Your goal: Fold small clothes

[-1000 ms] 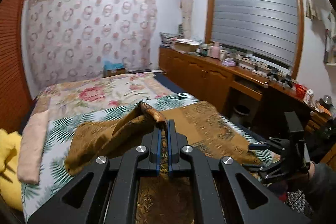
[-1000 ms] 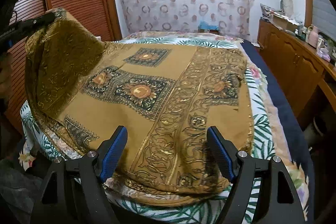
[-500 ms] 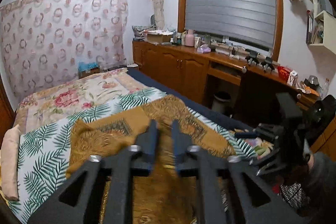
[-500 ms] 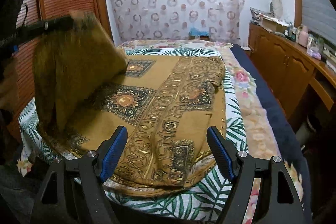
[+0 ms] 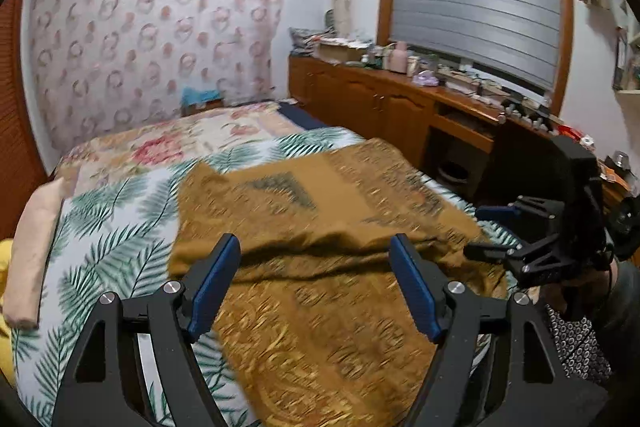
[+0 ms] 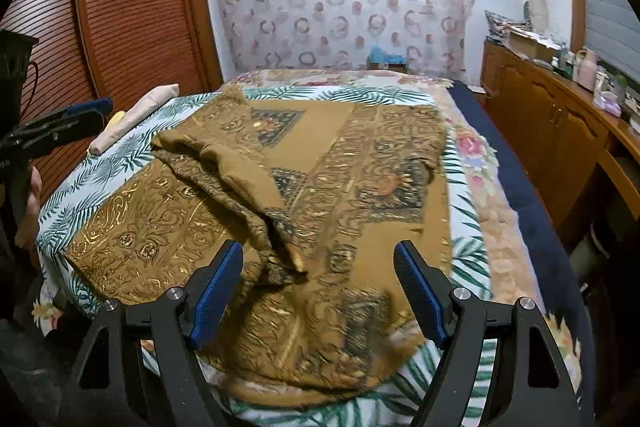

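A mustard-brown garment with gold and dark patterns [image 6: 320, 187] lies spread on the bed, its left part folded over toward the middle in a rumpled flap [image 6: 224, 163]. It also shows in the left wrist view [image 5: 320, 247]. My left gripper [image 5: 316, 283] is open and empty above the garment's near edge; it also shows at the left edge of the right wrist view [image 6: 60, 127]. My right gripper [image 6: 318, 291] is open and empty over the garment's front edge; it also shows at the right of the left wrist view [image 5: 500, 231].
The bed has a palm-leaf sheet [image 5: 116, 227] and a floral blanket [image 5: 168, 143]. A folded pink cloth [image 6: 132, 115] lies by the bed's left edge. Wooden cabinets with clutter [image 5: 400, 99] run along the right. A louvred wardrobe [image 6: 120, 7] stands at the left.
My left gripper opened and let go of the garment's corner, which dropped onto the garment as a folded flap. The right gripper stayed open and pulled back slightly.
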